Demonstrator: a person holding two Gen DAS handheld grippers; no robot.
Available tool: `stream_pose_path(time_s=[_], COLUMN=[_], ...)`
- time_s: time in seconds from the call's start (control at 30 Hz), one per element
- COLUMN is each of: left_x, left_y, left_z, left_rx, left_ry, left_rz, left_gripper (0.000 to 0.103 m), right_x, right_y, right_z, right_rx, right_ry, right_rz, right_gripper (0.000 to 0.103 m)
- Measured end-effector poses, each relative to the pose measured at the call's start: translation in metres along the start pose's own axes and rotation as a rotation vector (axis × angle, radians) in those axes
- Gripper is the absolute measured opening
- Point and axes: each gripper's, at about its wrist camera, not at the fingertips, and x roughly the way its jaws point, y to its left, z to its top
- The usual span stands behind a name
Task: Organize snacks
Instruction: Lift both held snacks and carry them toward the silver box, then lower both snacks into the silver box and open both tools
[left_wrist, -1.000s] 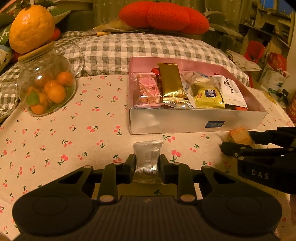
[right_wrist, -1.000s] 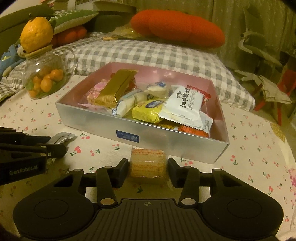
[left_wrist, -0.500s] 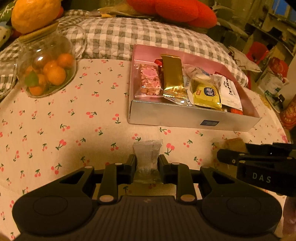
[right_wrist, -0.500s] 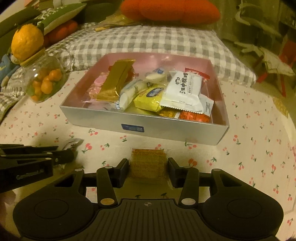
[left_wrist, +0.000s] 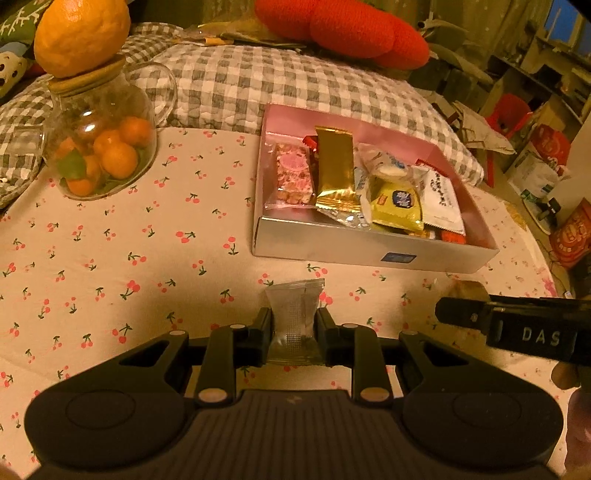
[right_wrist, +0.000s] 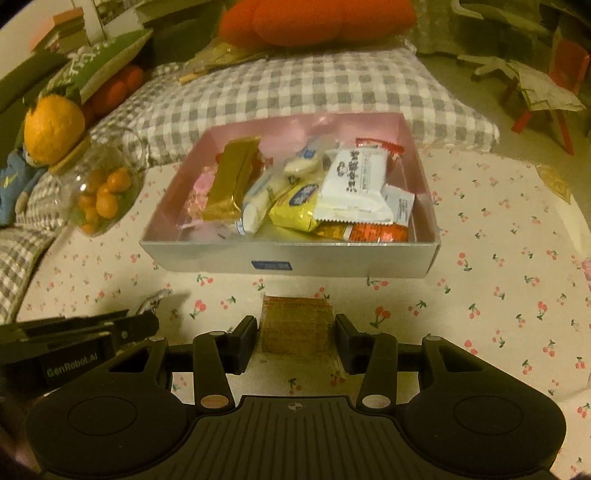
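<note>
- Jar (left_wrist: 99, 147) at far left: glass, cork lid, small oranges inside, one big orange (left_wrist: 81, 35) balanced on top; fragile and best left alone.
- Sachet (left_wrist: 293, 321), clear and crinkly, is pinched by the left gripper (left_wrist: 293, 332) at its lower half, jaws nearly pressed together on it; judged very light, soft and slippery, so the grip is best kept on the filled middle, not the seam. It is held above the cloth (left_wrist: 110, 258), near side of the box.
- Box (left_wrist: 332, 254): shallow, silver outside, pink inside, open top. Inside, left to right: pink bar (left_wrist: 293, 177), gold bar (left_wrist: 336, 173), a white pouch, yellow pack (left_wrist: 397, 203), white pack (left_wrist: 441, 201), orange pack underneath. Fairly full; free space is seen mostly along the far wall.
- Cracker (right_wrist: 295, 325), flat brown square in clear wrap, is pinched across its side edges by the right gripper (right_wrist: 295, 338), jaws part-spread to its width. Judged light, stiff, brittle; a hard squeeze could crack it. It hangs just before the box's near wall.
</note>
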Motion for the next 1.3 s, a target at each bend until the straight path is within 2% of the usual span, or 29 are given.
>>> stream_pose_path(time_s=[0.4, 0.6, 0.8, 1.03, 1.3], left_x=[-0.022, -0.024, -0.007, 0.021, 0.047], left_y=[-0.012, -0.014, -0.022, -0.04, -0.043], left_z=[0.009, 0.025, 0.049, 0.063, 0.066], left_rx=[-0.006, -0.016, -0.02, 0.039, 0.048], left_ry=[-0.061, -0.102, -0.107, -0.117, -0.107], left_rz=[-0.07, -0.097, -0.145, -0.178, -0.149], left_gripper=[0.023, 0.023, 0.023, 0.023, 0.023], right_x=[-0.015, -0.017, -0.013, 0.007, 0.027], right_y=[-0.008, -0.019, -0.033, -0.041, -0.038], right_z=[0.017, 0.033, 0.049, 0.064, 0.071], right_rx=[0.033, 0.058, 0.114, 0.141, 0.155], right_ry=[-0.041, -0.06, -0.083, -0.071, -0.038], right_rz=[0.017, 0.028, 0.068, 0.13, 0.099], right_gripper=[0.044, 0.044, 0.044, 0.044, 0.045])
